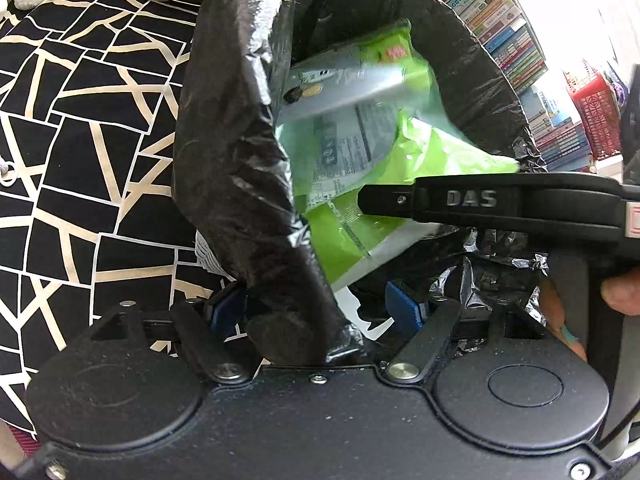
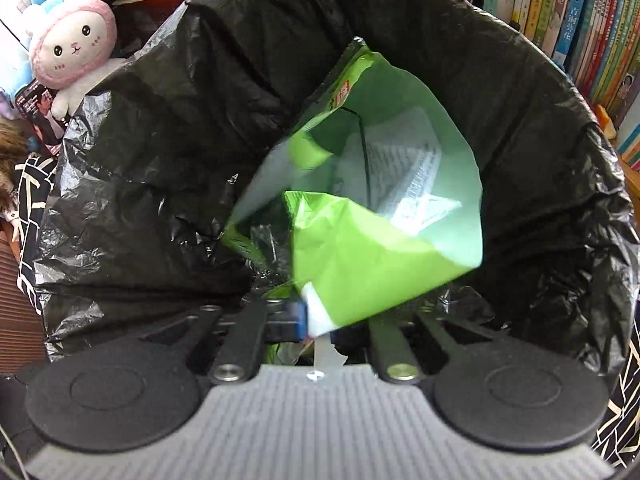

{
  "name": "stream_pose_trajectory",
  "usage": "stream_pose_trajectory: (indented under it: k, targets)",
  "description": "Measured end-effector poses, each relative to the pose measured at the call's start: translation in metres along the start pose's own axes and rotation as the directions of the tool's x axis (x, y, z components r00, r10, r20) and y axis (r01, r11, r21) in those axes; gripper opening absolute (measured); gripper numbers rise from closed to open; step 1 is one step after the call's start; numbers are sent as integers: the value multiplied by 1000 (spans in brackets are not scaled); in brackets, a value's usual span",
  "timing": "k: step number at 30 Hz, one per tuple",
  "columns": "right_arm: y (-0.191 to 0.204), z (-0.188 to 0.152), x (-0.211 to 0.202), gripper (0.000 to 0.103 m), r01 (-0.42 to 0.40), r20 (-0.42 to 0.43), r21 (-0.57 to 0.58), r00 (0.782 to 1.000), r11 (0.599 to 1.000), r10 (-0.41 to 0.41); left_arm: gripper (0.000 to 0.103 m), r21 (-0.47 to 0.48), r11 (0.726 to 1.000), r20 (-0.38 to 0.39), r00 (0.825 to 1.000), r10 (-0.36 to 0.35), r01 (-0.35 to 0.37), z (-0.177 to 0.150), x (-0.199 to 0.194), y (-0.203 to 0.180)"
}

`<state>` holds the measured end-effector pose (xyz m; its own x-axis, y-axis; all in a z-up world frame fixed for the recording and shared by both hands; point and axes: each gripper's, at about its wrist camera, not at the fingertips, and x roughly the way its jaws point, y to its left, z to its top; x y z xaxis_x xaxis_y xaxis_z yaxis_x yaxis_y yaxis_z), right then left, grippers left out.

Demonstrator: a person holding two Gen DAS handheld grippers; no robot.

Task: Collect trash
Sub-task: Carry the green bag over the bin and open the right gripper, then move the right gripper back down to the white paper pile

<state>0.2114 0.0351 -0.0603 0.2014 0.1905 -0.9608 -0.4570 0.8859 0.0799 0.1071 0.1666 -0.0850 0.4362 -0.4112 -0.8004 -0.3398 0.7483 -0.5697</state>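
Observation:
A black trash bag [image 1: 232, 140] stands open, and the right wrist view looks down into its mouth [image 2: 160, 160]. A crumpled green snack wrapper [image 2: 360, 256] hangs blurred inside it, also seen in the left wrist view [image 1: 440, 152]. My right gripper [image 2: 340, 324] is above the bag with its jaws apart. The wrapper's white corner lies against the left blue pad [image 2: 294, 320] and hides the right pad. One of the right gripper's black fingers [image 1: 480, 200] reaches in from the right over the wrapper. My left gripper [image 1: 316, 312] is open, and a fold of the bag's rim sits loosely between its blue pads.
A black bedspread with cream lines [image 1: 80, 120] lies left of the bag. Rows of books [image 2: 560, 8] stand behind it, with a red basket [image 1: 596, 116] at the right. A pink plush toy [image 2: 72, 48] sits at the back left. A person's fingers [image 1: 620, 292] show at the right edge.

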Motion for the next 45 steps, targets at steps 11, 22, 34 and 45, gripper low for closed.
stream_pose_trajectory:
  k: [11, 22, 34, 45]
  targets:
    - [-22, -40, -66, 66, -98, 182, -9, 978, 995, 98, 75, -1, 1000, 9, 1000, -1, 1, -4, -1, -1]
    - [-78, -132, -136, 85, -181, 559, 30, 818, 983, 134, 78, -11, 1000, 21, 1000, -10, 10, -5, -2, 2]
    - [-125, -193, -138, 95, -180, 682, 100, 729, 979, 64, 81, -26, 999, 40, 999, -27, 29, -7, -3, 7]
    - [-187, -259, -79, 103, -49, 647, 338, 737, 940, -194, 83, -34, 999, 49, 998, -36, 38, -8, -4, 9]
